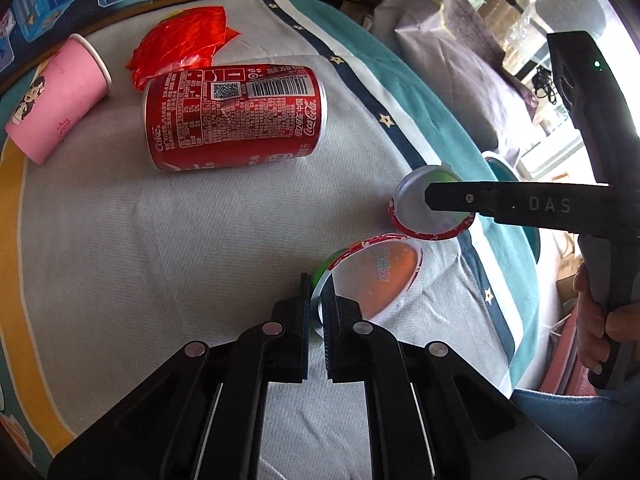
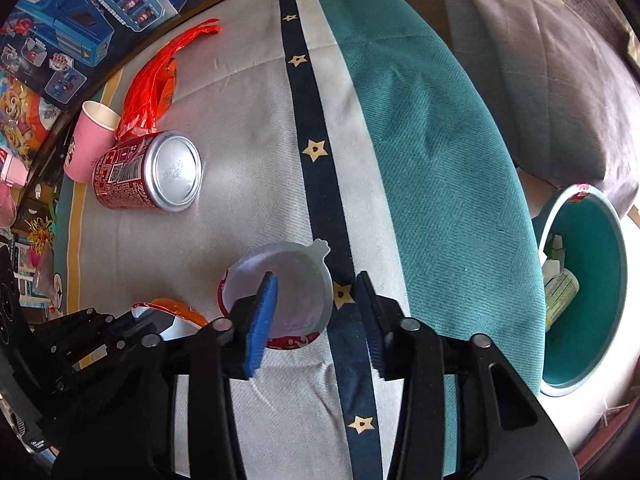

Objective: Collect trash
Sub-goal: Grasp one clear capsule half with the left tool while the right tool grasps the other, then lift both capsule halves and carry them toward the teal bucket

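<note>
Left gripper (image 1: 318,292) pinched narrow on the thin rim of an orange-bottomed jelly cup (image 1: 380,276), tilted up off the striped cloth (image 1: 200,240). Right gripper (image 2: 318,300) spread wide around a second, white-walled jelly cup (image 2: 280,292) lying on its side, one blue pad inside its mouth, the other pad well clear of the wall.

Likely to slip: rim grip on the left is shallow and edge-on, so a quick swing could twist the cup free. On the right, closing could crush or squirt the light cup sideways toward the cloth's edge. Risk too of the two grippers fouling, being close together. Teal bin (image 2: 580,300) off the edge to the right, already holding some trash.

Still to collect, well apart on the far side: Coca-Cola can (image 1: 236,116) lying flat, pink paper cup (image 1: 60,100) beside it, red plastic wrapper (image 1: 180,44) behind.

Hard to judge: whether either cup holds residue; the bin's lower depth; the surface under the cloth.
</note>
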